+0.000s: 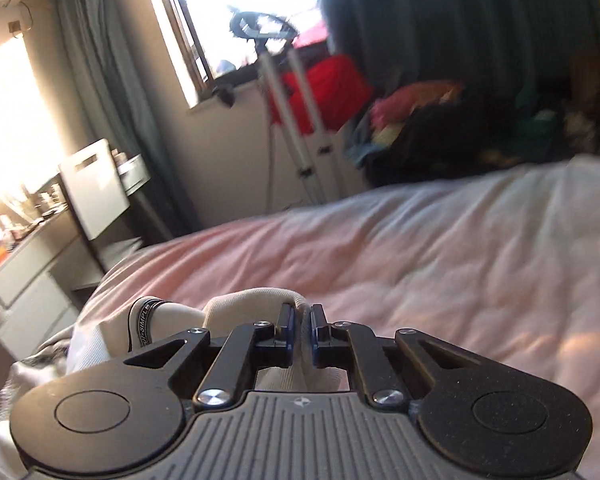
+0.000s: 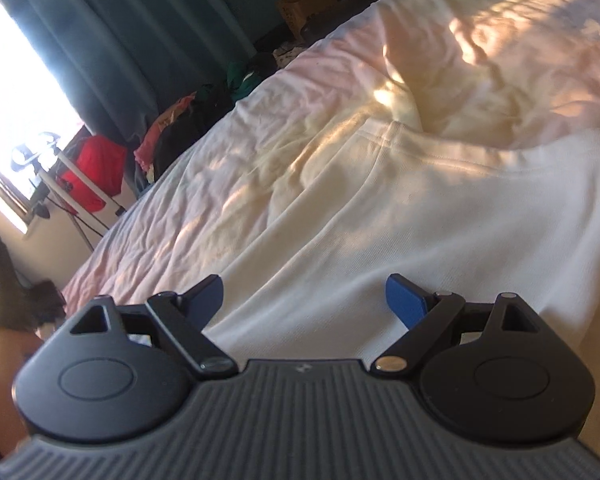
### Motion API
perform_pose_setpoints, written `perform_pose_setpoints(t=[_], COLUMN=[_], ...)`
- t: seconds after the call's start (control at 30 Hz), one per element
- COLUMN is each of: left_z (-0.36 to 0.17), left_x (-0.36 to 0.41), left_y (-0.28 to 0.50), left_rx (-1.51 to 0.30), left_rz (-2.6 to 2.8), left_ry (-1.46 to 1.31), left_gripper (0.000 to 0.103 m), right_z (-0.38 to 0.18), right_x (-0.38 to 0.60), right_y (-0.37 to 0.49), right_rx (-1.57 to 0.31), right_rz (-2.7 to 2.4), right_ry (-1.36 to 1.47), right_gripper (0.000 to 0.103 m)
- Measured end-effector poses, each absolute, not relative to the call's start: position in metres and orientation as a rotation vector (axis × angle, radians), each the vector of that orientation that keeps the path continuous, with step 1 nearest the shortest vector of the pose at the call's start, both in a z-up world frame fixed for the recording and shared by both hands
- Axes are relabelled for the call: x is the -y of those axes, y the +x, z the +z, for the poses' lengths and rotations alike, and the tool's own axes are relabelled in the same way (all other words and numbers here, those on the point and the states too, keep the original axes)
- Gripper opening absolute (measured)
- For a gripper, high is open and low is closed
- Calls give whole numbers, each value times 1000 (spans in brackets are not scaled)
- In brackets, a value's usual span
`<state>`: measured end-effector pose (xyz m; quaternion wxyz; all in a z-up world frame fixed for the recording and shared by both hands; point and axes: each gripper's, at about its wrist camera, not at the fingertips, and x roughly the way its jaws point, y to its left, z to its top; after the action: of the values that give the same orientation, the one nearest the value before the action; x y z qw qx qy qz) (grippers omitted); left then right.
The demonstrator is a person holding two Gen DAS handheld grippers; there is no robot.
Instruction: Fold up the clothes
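Note:
A white garment (image 2: 400,208) lies spread on the pink bed sheet (image 2: 228,184). In the left wrist view my left gripper (image 1: 302,322) is shut on a bunched fold of the white garment (image 1: 256,300), held low over the bed; a black-and-white printed band (image 1: 144,320) on the cloth shows to the left of the fingers. In the right wrist view my right gripper (image 2: 304,300) is open, its blue-padded fingers (image 2: 405,300) hovering just above the garment's near edge and holding nothing.
A pile of coloured clothes (image 1: 452,128) lies at the far edge of the bed (image 1: 420,248). A tripod stand (image 1: 296,120) and a red bag (image 1: 328,88) stand by the window. A desk with a white chair (image 1: 94,184) is to the left.

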<state>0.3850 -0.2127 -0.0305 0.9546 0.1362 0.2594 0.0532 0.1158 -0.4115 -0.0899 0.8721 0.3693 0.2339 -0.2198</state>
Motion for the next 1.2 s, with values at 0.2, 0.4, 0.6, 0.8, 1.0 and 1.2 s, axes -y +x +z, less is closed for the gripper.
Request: perform_pose_setpoints(t=[0.2,0.4,0.6,0.8,1.0,1.2], left_z=[41,32,6,-15,-30,-41], left_x=[281,334,310,211,99,24], left_y=[337,299,270,217,160,120], left_rx=[-278,-247,-334,-428,-487,-523], left_rz=[-235,-520,-534,-419,-224,-183], left_ry=[200,150,151,92,57,-57], left_gripper=[8,35,68,75,78,80], right_z=[-86,-88,-92,-90,-87,-79], right_x=[416,418,420,417,414,404], right_y=[109,109,109,110,112,116], right_rx=[-463,-459,-469,-470,-477,-497], right_rz=[-484,-506,-497,-422,-311,-92], right_ry=[779,776,783,811,843,927], right_gripper=[90,90,90,90,90,90])
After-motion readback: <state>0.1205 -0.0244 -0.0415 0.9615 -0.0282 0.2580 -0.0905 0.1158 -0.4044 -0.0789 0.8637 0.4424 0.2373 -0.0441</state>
